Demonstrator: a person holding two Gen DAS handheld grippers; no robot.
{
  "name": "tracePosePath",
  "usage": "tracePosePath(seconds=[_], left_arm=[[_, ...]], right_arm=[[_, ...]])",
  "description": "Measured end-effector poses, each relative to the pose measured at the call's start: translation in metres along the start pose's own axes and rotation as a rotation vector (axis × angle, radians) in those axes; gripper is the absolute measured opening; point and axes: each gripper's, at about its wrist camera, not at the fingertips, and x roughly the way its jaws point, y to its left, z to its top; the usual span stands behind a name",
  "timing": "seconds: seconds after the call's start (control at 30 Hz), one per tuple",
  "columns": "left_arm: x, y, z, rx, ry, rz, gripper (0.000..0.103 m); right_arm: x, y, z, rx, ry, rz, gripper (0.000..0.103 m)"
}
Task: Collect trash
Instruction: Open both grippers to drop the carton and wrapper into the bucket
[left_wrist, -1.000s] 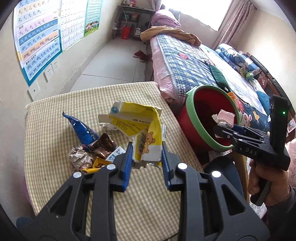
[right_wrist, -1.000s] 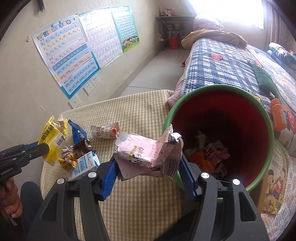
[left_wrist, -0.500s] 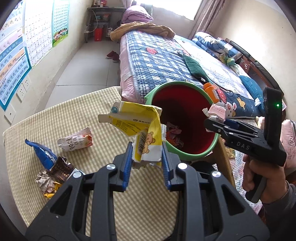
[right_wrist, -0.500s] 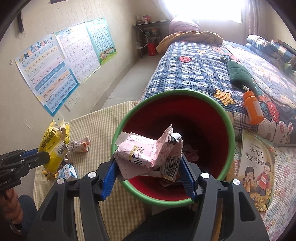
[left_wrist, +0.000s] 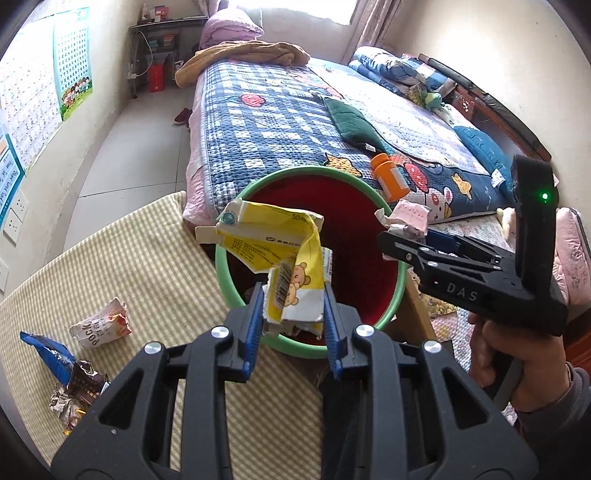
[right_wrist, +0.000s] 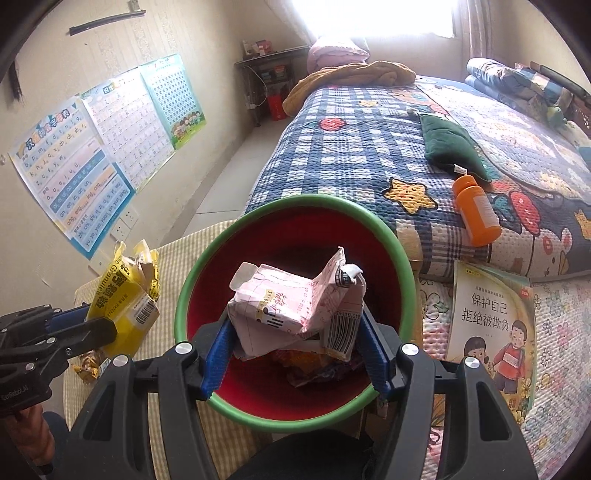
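Note:
My left gripper (left_wrist: 293, 317) is shut on a crumpled yellow carton (left_wrist: 280, 258) and holds it over the near rim of the red bin with a green rim (left_wrist: 236, 295). My right gripper (right_wrist: 293, 332) is shut on a crumpled pink carton (right_wrist: 291, 302) and holds it above the bin's opening (right_wrist: 207, 251). Trash lies at the bin's bottom (right_wrist: 317, 365). The right gripper also shows in the left wrist view (left_wrist: 399, 236), the left one in the right wrist view (right_wrist: 99, 328).
On the checked table (left_wrist: 129, 266) lie a crumpled white wrapper (left_wrist: 99, 326), a blue wrapper (left_wrist: 48, 354) and several small wrappers (left_wrist: 74, 395). A bed with a plaid quilt (right_wrist: 351, 147) stands behind the bin, with an orange bottle (right_wrist: 476, 210) on it. A children's book (right_wrist: 491, 325) lies at the right.
Both grippers have moved right from the table toward the bin, carrying their cartons. The yellow carton is now over the bin's rim and the pink carton over its opening.

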Motion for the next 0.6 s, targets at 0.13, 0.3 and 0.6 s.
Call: tracePosePath(seconds=[0.13, 0.3, 0.6], left_arm=[[0.01, -0.008, 0.006, 0.018, 0.013, 0.004, 0.029], [0.02, -0.012, 0.009, 0.024, 0.026, 0.014, 0.03], [0.028, -0.009, 0.007, 0.042, 0.029, 0.065, 0.069]], right_arm=[[0.005, -0.01, 0.003, 0.022, 0.001, 0.002, 0.06], [0.011, -0.018, 0.006, 0.036, 0.002, 0.011, 0.06], [0.015, -0.021, 0.012, 0.066, -0.008, 0.015, 0.08]])
